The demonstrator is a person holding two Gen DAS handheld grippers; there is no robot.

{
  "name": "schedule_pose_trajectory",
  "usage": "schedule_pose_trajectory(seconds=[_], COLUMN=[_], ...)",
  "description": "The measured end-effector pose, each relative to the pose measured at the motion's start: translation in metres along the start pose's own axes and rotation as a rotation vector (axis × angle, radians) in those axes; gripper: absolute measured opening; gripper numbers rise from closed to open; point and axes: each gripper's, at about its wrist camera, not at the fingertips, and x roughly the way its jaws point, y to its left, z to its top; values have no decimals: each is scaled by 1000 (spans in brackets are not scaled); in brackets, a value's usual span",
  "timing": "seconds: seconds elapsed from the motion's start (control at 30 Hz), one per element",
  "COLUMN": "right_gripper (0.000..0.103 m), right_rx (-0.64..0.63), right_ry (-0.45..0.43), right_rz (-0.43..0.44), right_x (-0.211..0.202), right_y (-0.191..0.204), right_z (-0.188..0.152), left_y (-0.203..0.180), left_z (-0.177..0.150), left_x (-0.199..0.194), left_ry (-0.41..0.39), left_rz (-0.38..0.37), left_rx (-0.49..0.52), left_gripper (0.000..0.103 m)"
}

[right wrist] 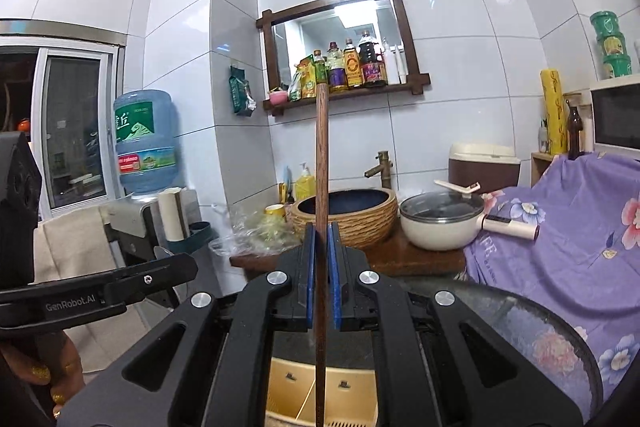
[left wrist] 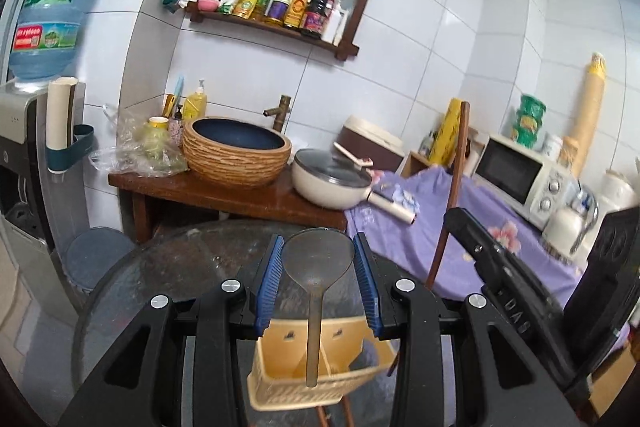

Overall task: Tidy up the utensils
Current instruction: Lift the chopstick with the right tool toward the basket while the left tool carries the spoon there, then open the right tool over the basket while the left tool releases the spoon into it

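Your left tool (left wrist: 318,281) grips a translucent spoon (left wrist: 318,267); your right tool (right wrist: 320,263) is clamped on a wooden stick (right wrist: 321,155). Both hang above the yellow basket (left wrist: 320,379) on the worktop (left wrist: 180,267), neither dropped in yet.

Wooden stick (right wrist: 321,187) runs off the lower edge behind the right gripper (right wrist: 320,259); basket (right wrist: 288,387) partly hidden; bottle (right wrist: 352,67) labels too small to read.
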Motion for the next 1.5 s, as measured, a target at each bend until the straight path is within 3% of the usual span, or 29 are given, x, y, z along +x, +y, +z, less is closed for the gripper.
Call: schedule_pose_trajectory(seconds=[0.2, 0.33, 0.67, 1.13, 1.2, 1.27, 1.3, 1.33, 1.37, 1.5], right_gripper=[7, 7, 7, 7, 7, 11, 22, 40, 48, 52], right_rx=[-71, -70, -60, -39, -46, -39, -26, -6, 12, 69], right_ry=[-50, -20, 89, 209, 221, 217, 217, 218, 218, 272], right_rz=[-45, -58, -51, -25, -24, -23, -19, -12, -13, -17], right_x=[17, 24, 21, 15, 14, 10, 7, 2, -2, -21], right_y=[4, -2, -12, -21, -21, -23, -25, -27, -29, -37], right_z=[-18, -46, -99, -129, -130, -129, -128, -128, -127, -125], left_y=[0, 3, 13, 21, 22, 23, 23, 24, 24, 26], left_z=[-2, -19, -63, -92, -94, -95, -96, -96, -96, -100], left_x=[13, 24, 43, 56, 57, 54, 52, 49, 46, 28], left_ry=[-73, -74, 22, 130, 137, 132, 130, 125, 123, 126], left_rz=[54, 84, 88, 89, 94, 104, 105, 105, 103, 114], left_rx=[-2, 12, 38, 68, 74, 77, 76, 75, 76, 95], left_gripper=[35, 35, 35, 36, 42, 52, 59, 61, 63, 76])
